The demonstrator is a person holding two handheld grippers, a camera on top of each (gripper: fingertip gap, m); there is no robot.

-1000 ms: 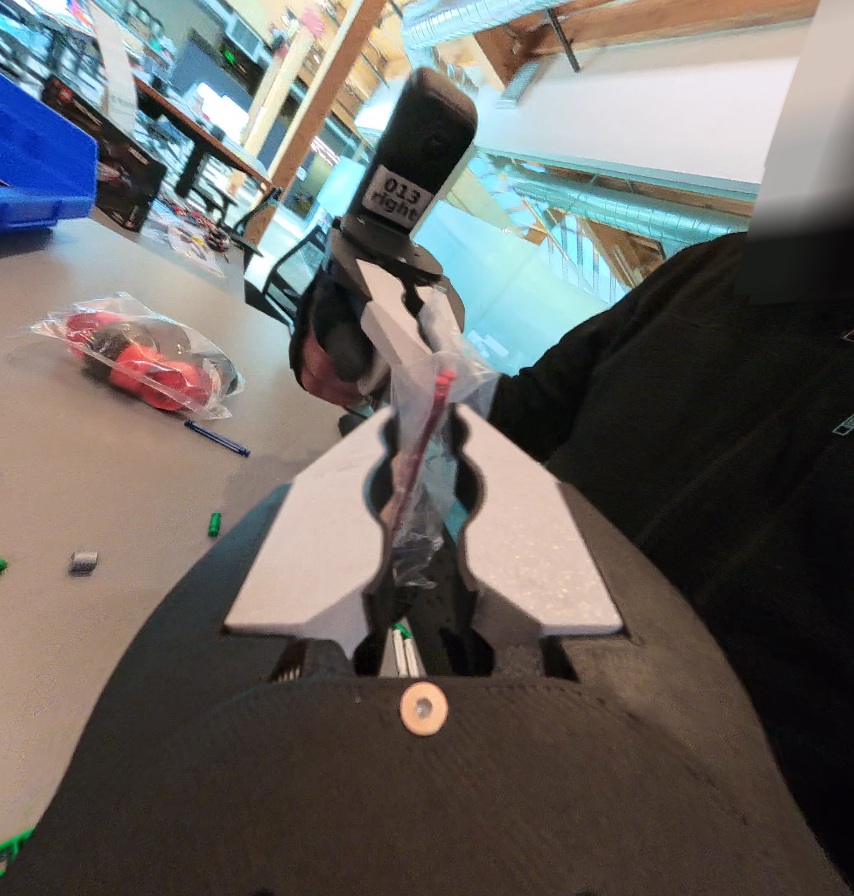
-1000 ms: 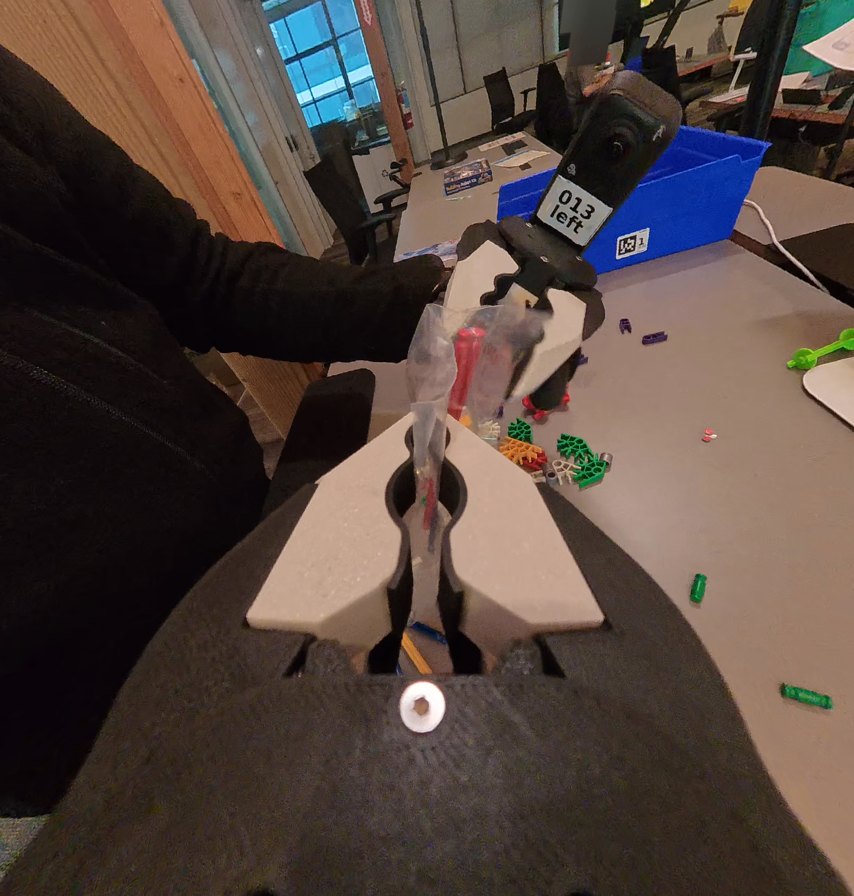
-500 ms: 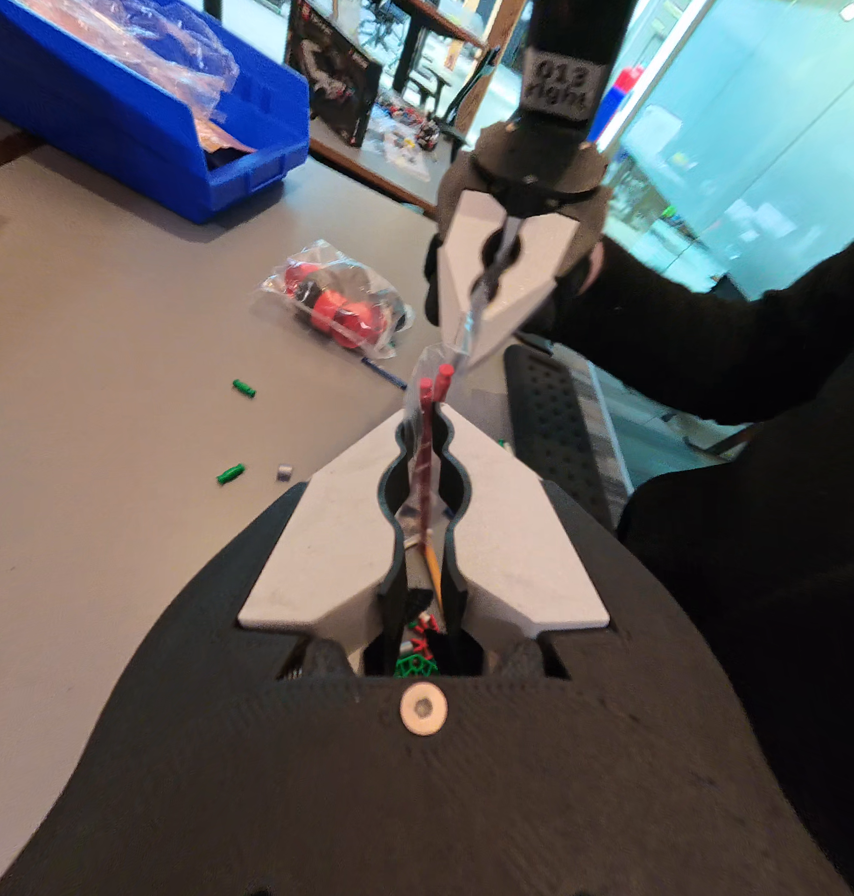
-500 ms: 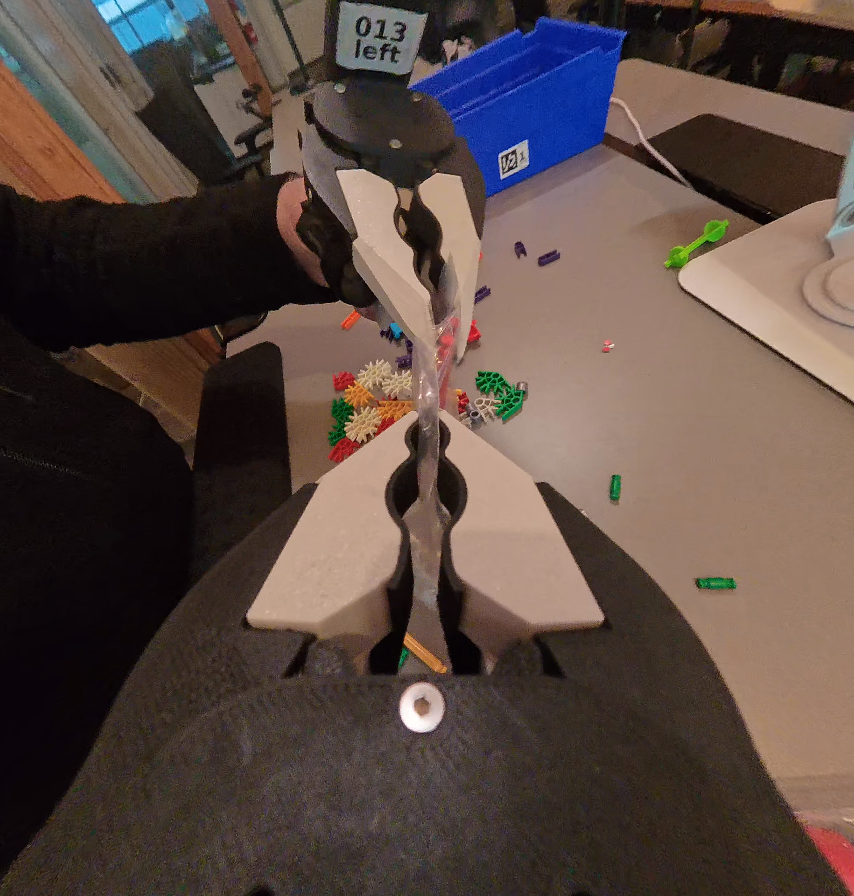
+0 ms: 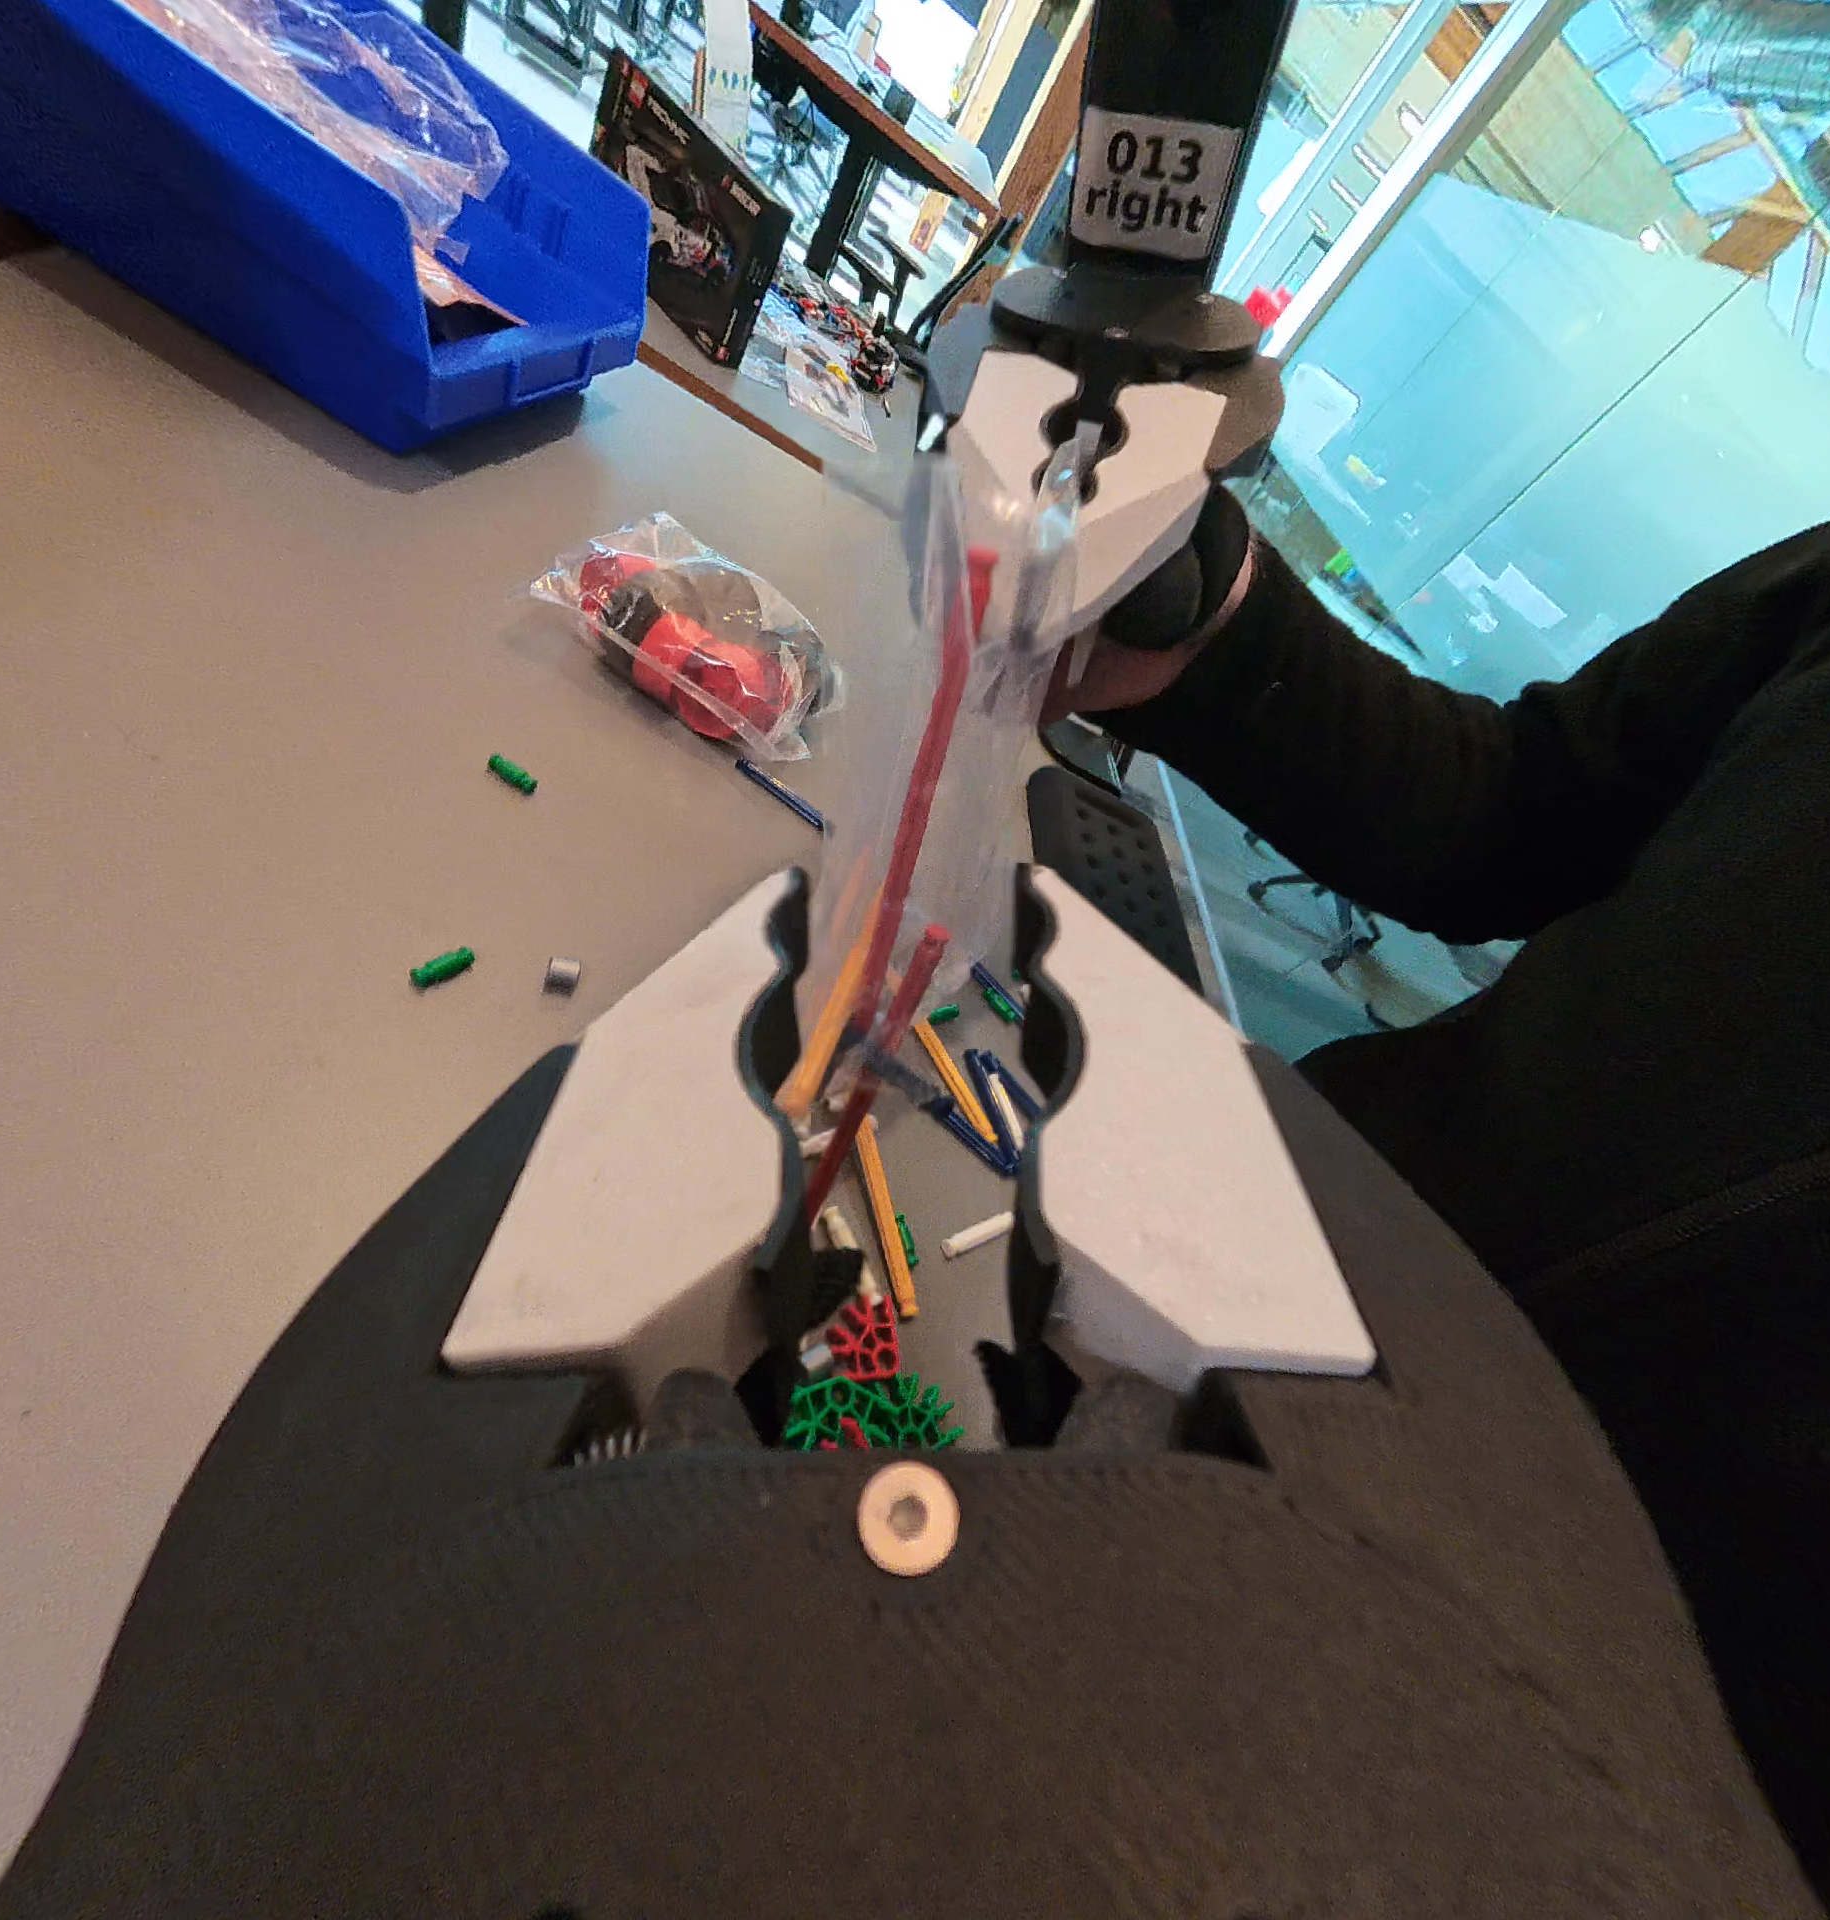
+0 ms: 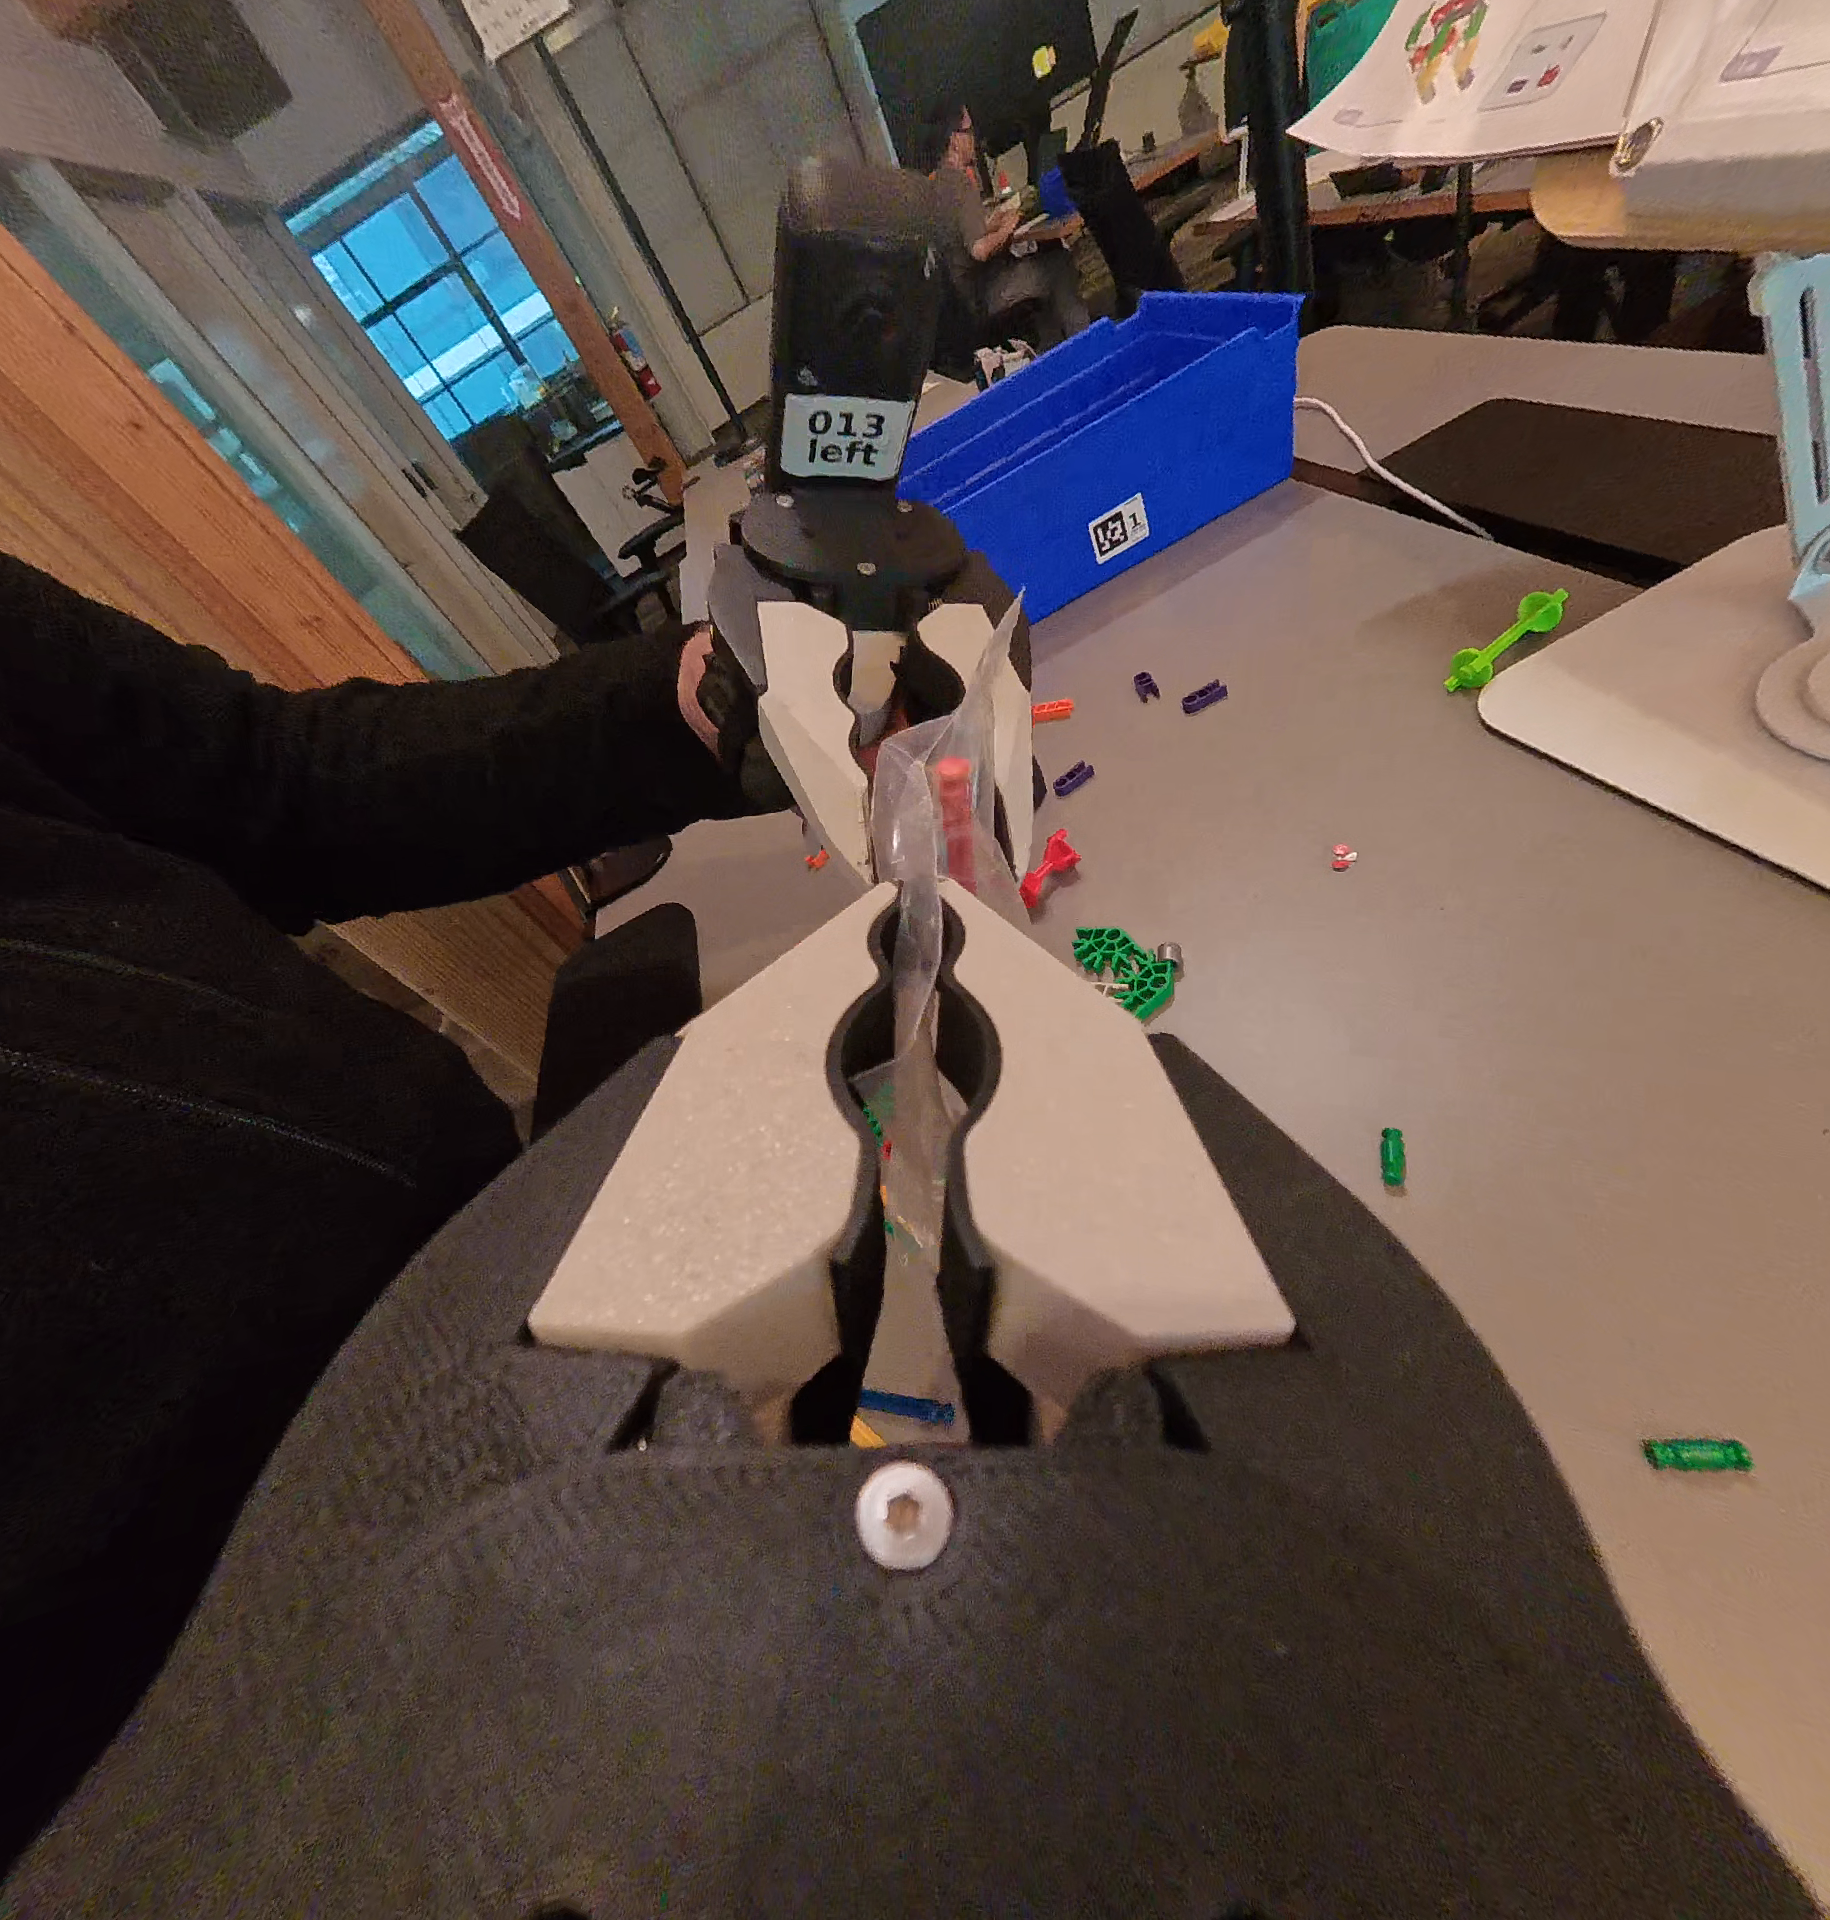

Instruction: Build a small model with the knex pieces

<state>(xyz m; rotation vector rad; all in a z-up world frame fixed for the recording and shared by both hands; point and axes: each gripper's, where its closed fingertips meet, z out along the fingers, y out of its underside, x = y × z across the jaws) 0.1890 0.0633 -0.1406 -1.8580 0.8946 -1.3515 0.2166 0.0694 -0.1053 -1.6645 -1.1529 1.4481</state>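
The left tool [image 5: 906,914] has its fingers parted, a wide gap between the two white fingers [image 5: 662,1122]. The right tool [image 6: 916,914] has its fingers drawn close together, pinching thin clear plastic. The two tools face each other, tips near, both raised above the surface. Each is gripped by a gloved hand [image 5: 1165,623] with a black sleeve behind.

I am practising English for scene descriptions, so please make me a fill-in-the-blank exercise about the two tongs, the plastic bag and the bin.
1. The longest rod in the clear bag is ___ in colour.
2. The right tongs are ___ on the bag.
3. The left tongs are ___, with the fingers well apart.
4. The bin on the table is ___ in colour.

Missing words: red; shut; open; blue.
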